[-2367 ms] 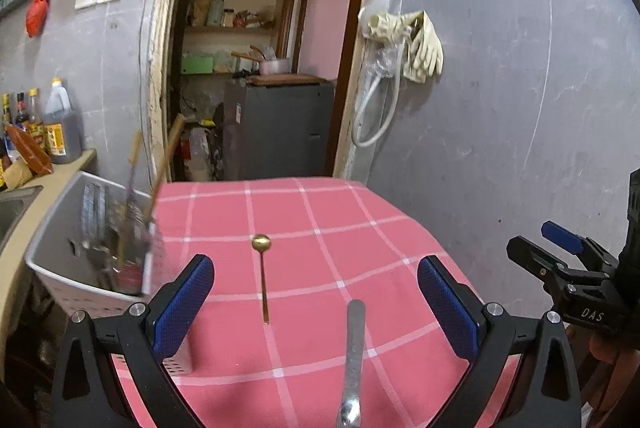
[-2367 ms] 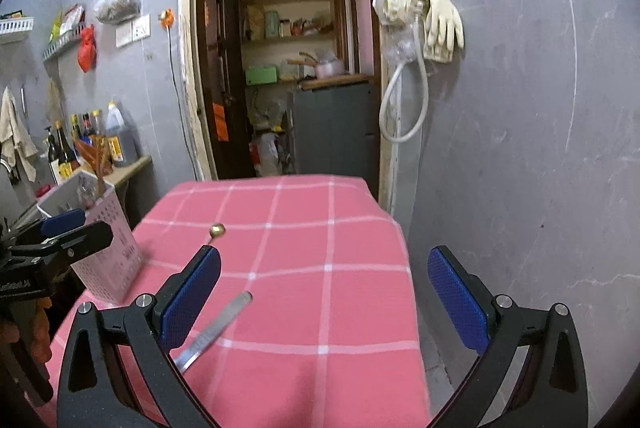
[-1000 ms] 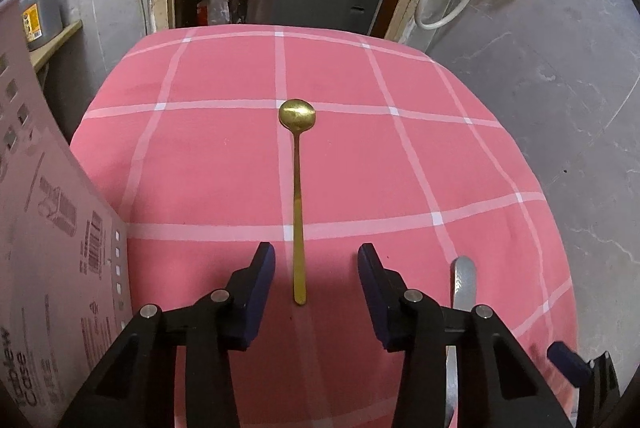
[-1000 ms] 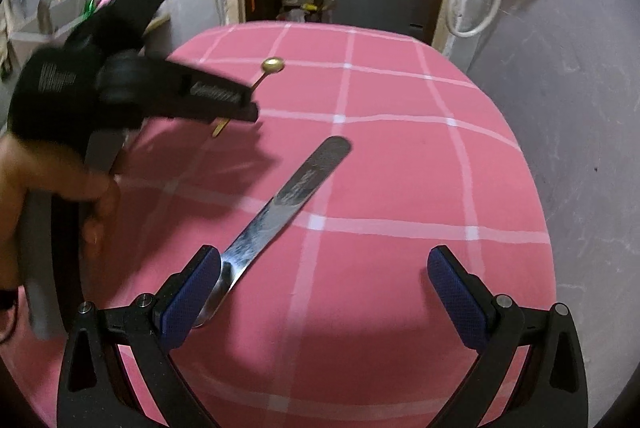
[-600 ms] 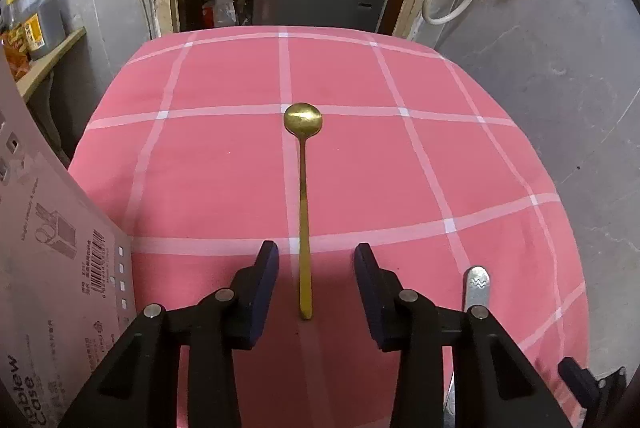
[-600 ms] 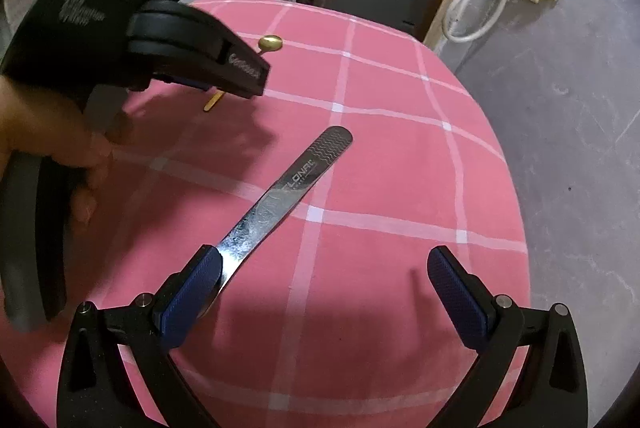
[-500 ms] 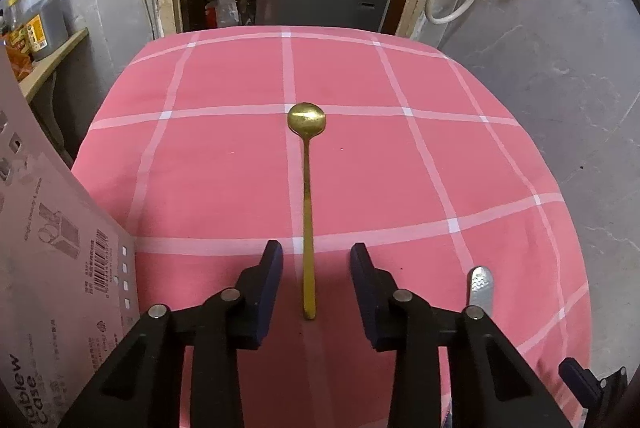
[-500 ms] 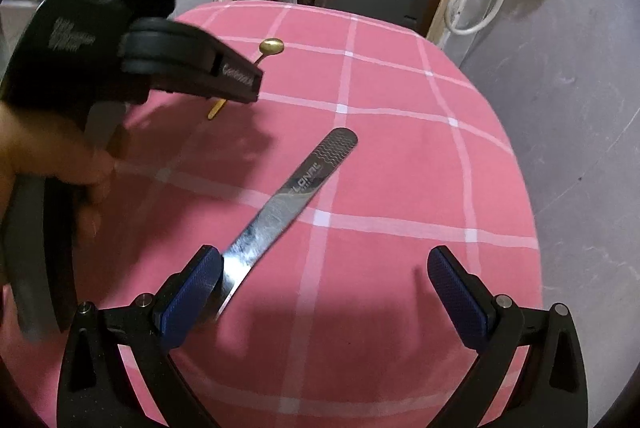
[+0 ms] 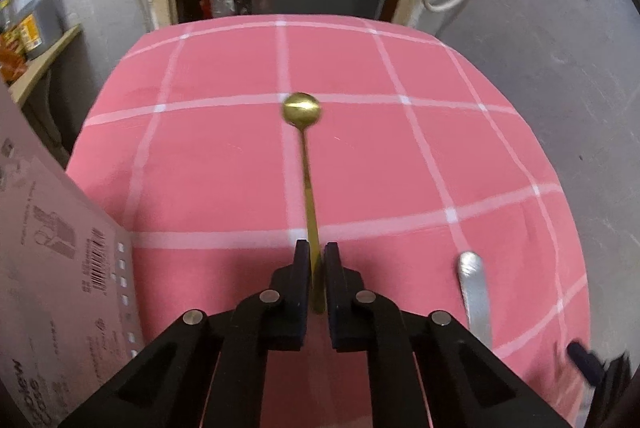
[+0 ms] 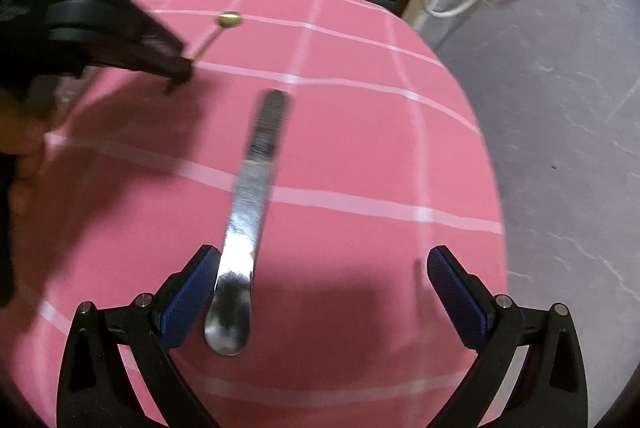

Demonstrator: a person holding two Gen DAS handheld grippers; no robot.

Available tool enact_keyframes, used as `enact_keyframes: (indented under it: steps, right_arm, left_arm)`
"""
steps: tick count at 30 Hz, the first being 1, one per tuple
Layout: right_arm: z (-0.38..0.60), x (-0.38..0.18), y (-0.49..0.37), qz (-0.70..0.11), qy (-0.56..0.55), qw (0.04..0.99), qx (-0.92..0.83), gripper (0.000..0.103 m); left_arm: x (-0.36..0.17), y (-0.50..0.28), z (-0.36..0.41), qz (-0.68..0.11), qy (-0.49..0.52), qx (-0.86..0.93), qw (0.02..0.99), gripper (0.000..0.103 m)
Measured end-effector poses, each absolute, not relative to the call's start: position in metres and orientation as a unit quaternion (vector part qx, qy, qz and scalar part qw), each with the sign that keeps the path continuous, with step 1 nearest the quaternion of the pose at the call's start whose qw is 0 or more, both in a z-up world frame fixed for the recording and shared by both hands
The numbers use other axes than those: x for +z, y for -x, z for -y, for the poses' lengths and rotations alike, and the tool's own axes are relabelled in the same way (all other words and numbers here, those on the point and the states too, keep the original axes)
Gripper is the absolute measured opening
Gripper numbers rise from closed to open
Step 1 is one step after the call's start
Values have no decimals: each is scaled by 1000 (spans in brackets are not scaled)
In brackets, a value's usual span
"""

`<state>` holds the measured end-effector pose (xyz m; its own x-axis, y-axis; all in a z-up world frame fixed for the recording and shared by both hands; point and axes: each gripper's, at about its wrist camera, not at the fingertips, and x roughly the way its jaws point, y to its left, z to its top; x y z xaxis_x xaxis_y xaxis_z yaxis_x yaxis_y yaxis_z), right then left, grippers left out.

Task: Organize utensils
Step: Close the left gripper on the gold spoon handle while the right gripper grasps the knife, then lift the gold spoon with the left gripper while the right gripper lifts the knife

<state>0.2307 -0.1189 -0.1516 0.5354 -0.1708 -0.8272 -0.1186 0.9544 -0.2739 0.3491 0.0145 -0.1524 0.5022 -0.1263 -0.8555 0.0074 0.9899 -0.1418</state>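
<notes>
A slim gold spoon (image 9: pixel 307 184) lies on the pink checked tablecloth (image 9: pixel 200 168), its bowl pointing away from me. My left gripper (image 9: pixel 316 252) is closing on the near end of the handle, and both pads touch it. In the right wrist view the same left gripper (image 10: pixel 176 70) holds the gold spoon (image 10: pixel 229 19) at the upper left. A flat steel utensil (image 10: pixel 252 188) lies lengthwise on the cloth. My right gripper (image 10: pixel 324 260) hangs open over its near end, which lies close to the left finger (image 10: pixel 188 292) and is not gripped.
A pale pink perforated basket (image 9: pixel 48 268) stands against the table's left side. The steel utensil (image 9: pixel 474 288) lies at the right in the left wrist view. A person's hand (image 10: pixel 24 148) holds the left gripper. Grey floor surrounds the table; a doorway is behind.
The left gripper's jaws have drawn together onto the gold spoon's handle. The right gripper has swung so the steel utensil now runs lengthwise between its open fingers.
</notes>
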Motion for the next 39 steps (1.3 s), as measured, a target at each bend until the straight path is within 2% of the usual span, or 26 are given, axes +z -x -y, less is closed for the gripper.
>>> enact_keyframes:
  steps: [6,8,12,17,20,31,39]
  right_arm:
    - [159,-147,-232,-484,107,868,-17,96]
    - [160,-145,-230,-475,106,874,12,84]
    - [149,-146,-228,-455,146,875,70,70]
    - [144,-145,-230,-464,140,868,112,36]
    - [145,-143,-222,-471,119,867,110,22]
    - [178,-146,-215,-515,40,852,87,19]
    - [198,-148,-209,-537,-9,837,105,19]
  left_arm:
    - [-152,-345,-6,-524,75,-65,846,7]
    - [-152,-343,-5,-531,73,-72,841,7]
    - [-151,-345,0,-539,47,-73,838,7]
    - [-150,-347,7,-547,24,-64,834,7]
    - [-149,-347,9,-556,32,-72,827,6]
    - [-141,-306,3,-570,83,-100,811,6]
    - [-143,-245,8,-594,104,-122,789,6]
